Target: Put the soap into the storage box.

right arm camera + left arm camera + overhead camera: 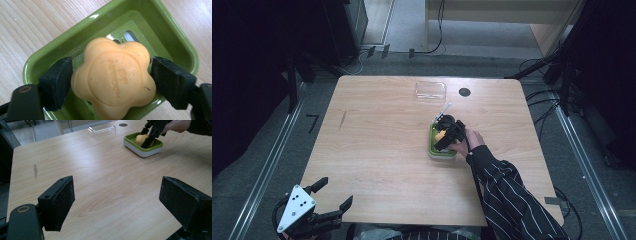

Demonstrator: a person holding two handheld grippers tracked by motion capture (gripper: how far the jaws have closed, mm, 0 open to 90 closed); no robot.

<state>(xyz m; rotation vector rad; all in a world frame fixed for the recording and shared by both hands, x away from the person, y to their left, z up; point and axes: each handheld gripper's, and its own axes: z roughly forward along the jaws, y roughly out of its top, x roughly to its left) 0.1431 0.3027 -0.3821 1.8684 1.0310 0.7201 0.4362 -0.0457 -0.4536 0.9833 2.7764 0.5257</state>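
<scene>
Even overhead light falls on the wooden table point(377, 150) in the high view, while the floor and corners around it sink into near-black. Shadows on the table are soft and short. In the right gripper view, small white glints sit on the glossy rim of the green soap dish point(37, 62), and the orange soap point(113, 77) at its centre is sharp. The left gripper view blurs slightly toward its near edge.
</scene>
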